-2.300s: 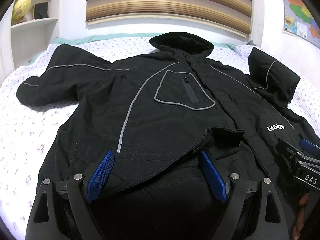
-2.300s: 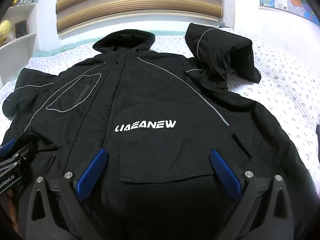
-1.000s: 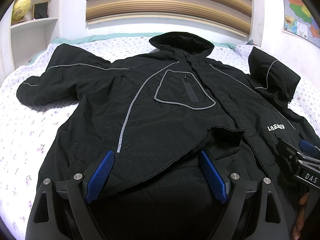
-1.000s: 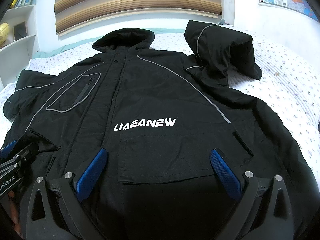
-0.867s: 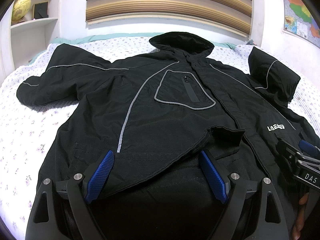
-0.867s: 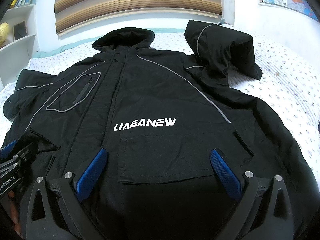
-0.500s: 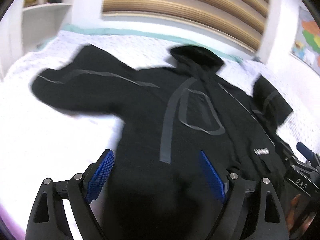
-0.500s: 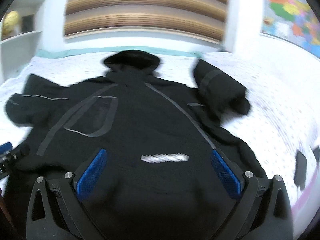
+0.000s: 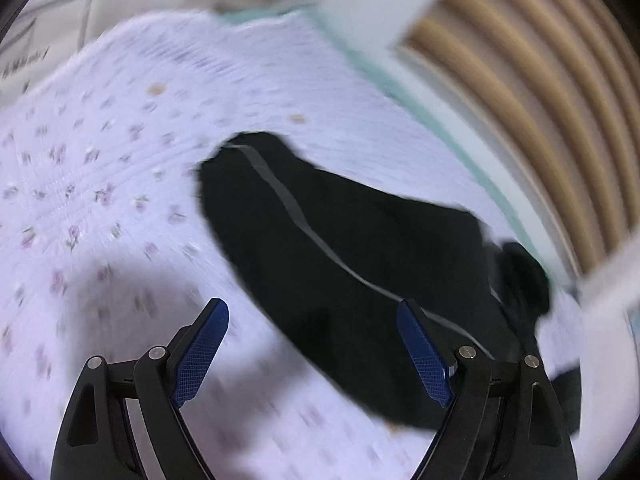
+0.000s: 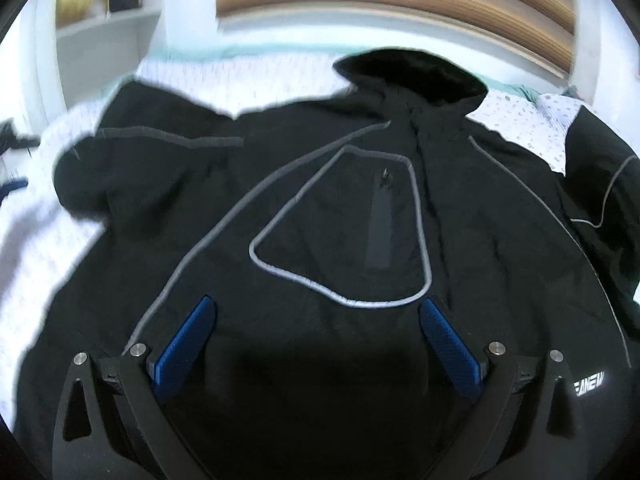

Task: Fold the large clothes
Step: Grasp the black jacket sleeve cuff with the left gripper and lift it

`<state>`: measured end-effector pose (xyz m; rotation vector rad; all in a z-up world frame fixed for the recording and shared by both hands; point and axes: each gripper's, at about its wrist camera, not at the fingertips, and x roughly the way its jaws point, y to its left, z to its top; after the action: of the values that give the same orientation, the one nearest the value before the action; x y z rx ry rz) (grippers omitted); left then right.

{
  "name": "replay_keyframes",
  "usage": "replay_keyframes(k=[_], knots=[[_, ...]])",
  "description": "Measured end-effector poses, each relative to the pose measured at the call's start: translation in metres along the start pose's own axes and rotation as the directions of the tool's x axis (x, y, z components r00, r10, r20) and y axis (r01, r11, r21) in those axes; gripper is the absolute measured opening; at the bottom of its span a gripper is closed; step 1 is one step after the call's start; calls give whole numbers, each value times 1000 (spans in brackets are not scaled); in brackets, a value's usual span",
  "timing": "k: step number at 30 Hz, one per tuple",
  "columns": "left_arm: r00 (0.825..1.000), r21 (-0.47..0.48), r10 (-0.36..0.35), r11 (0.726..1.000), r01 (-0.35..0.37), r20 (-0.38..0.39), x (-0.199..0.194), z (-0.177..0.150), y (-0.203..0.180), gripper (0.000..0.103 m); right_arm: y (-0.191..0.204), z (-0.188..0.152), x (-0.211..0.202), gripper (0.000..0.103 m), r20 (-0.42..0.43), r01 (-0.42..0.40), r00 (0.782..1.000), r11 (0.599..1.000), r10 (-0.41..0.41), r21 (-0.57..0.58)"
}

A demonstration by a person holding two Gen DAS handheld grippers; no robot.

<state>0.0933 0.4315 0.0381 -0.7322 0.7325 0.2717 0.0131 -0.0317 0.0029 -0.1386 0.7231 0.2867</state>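
A large black hooded jacket (image 10: 340, 208) with grey piping lies spread front-up on a bed. In the right wrist view its chest pocket outline and hood (image 10: 412, 72) are ahead of my right gripper (image 10: 316, 344), which is open and empty above the jacket's left chest. The far sleeve (image 10: 600, 176) is folded at the right. In the left wrist view my left gripper (image 9: 316, 356) is open and empty above the bedsheet, beside the jacket's outstretched sleeve (image 9: 320, 232). Both views are motion-blurred.
The bed has a white floral sheet (image 9: 100, 184). A striped headboard wall (image 9: 540, 80) is behind. White shelves (image 10: 100, 40) with a yellowish ball stand at the back left.
Both grippers have swung left. The left one has moved from the hem to the outstretched sleeve. The right one has moved from the logo side to the chest pocket side.
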Motion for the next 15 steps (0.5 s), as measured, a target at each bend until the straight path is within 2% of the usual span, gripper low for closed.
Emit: replay_keyframes(k=[3, 6, 8, 10, 12, 13, 15], knots=[[1000, -72, 15, 997, -15, -6, 34, 15, 15, 86, -6, -2, -5, 103, 17, -37, 999, 999, 37, 13], [999, -124, -31, 992, 29, -11, 64, 27, 27, 86, -12, -2, -1, 103, 0, -58, 998, 998, 58, 32], [998, -122, -54, 991, 58, 38, 69, 31, 23, 80, -12, -3, -1, 103, 4, -62, 998, 998, 61, 34], [998, -103, -50, 993, 54, 42, 73, 35, 16, 32, -11, -2, 0, 103, 5, -58, 998, 998, 58, 30], [996, -77, -52, 995, 58, 75, 67, 35, 10, 17, -10, -1, 2, 103, 1, -51, 999, 998, 51, 25], [993, -60, -34, 997, 41, 114, 58, 33, 5, 16, -8, -1, 3, 103, 2, -48, 999, 999, 48, 23], [977, -7, 37, 999, -37, 212, 35, 30, -4, 15, -9, -1, 3, 103, 1, -47, 999, 999, 47, 23]])
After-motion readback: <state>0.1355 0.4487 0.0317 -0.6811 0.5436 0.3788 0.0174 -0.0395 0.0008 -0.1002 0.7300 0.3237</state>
